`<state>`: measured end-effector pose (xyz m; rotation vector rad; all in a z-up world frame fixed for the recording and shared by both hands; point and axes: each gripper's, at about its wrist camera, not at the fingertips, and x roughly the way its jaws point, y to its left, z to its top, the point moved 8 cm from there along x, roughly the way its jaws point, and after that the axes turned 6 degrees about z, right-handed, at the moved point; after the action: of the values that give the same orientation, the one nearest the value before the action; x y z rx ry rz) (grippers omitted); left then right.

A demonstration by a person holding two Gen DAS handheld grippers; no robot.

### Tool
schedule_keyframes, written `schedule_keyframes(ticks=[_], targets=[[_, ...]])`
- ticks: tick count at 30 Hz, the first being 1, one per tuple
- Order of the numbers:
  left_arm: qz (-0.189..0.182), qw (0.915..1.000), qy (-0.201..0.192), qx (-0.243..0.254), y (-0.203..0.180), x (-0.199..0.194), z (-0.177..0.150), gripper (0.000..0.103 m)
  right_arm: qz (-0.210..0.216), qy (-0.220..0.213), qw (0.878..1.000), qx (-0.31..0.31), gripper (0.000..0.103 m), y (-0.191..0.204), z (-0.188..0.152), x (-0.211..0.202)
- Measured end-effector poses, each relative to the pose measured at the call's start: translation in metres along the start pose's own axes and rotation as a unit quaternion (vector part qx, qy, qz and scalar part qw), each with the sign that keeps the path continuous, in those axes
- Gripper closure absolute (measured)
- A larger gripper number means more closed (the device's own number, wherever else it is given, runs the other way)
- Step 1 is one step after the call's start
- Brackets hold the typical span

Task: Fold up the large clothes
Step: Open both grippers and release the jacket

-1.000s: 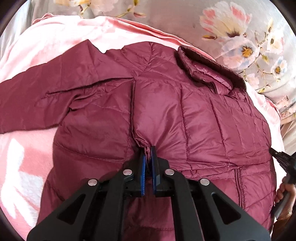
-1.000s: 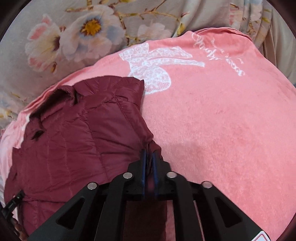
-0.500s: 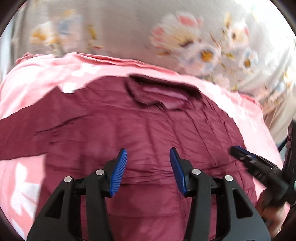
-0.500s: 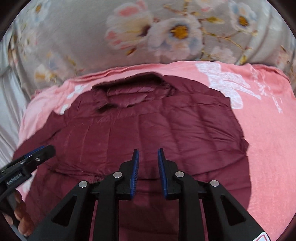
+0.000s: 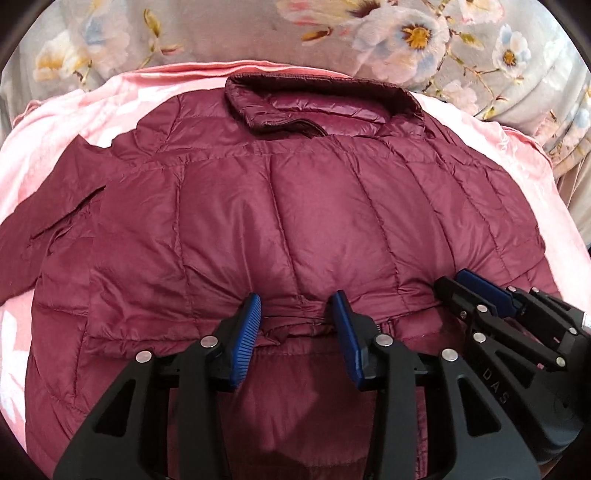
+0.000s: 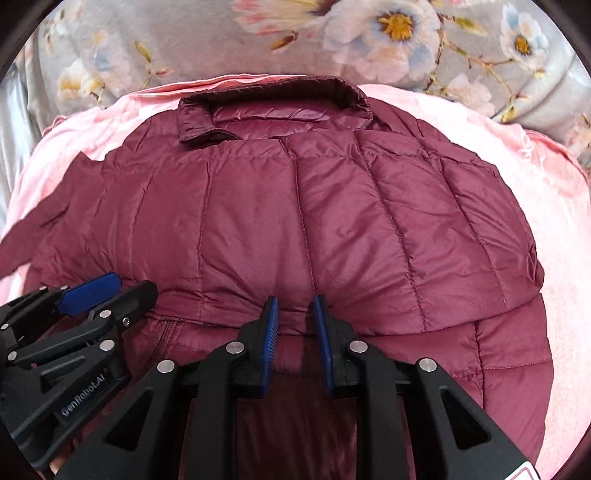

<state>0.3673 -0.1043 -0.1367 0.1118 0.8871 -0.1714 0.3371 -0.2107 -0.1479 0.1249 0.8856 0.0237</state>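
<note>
Now – jacket [image 5: 295, 206] under 2 tools.

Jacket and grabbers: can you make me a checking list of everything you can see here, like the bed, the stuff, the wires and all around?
Surface: pink blanket spread under the work.
Job's things: maroon puffer jacket lying flat, collar at the far side, one sleeve stretched out to the left, a folded panel lying over its middle.
Clutter: nothing seen.
Grippers: left gripper open, fingertips at the folded panel's near edge; right gripper open, narrower gap, at the same edge.
Cables: nothing seen.
Surroundings: grey floral sheet beyond the blanket.
</note>
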Motion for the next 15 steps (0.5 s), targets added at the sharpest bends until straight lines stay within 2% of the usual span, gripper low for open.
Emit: schedule_keyframes(ticks=[2,6,8,9,13,15], targets=[[0.004,1.0,-0.004,0.002,-0.001,0.0,0.0,0.064,-0.004,-0.001,1.0,-0.005,0.084,0.0,0.001,0.001],[-0.021,0.9994,-0.007,-0.025,0.01,-0.008,0.003,0.063,0.004,0.001,1.0,0.005,0.084,-0.002,0.005,-0.005],[-0.024,0.9981,-0.023,-0.053,0.032,-0.029,0.0,0.063,0.029,-0.01,0.999,0.022,0.081,0.007,0.009,-0.017],[-0.029,0.9969,-0.031,-0.066,0.046,-0.041,-0.003,0.062,0.051,-0.018,0.998,0.027,0.081,0.019,0.013,-0.026],[-0.023,0.9923,-0.043,-0.114,0.103,-0.072,-0.024,0.055,0.091,-0.015,0.996,0.001,0.081,0.076,0.02,-0.027],[-0.017,0.9888,-0.041,-0.143,0.134,-0.08,-0.034,0.053,0.095,-0.007,0.995,-0.012,0.081,0.1,0.02,-0.017]])
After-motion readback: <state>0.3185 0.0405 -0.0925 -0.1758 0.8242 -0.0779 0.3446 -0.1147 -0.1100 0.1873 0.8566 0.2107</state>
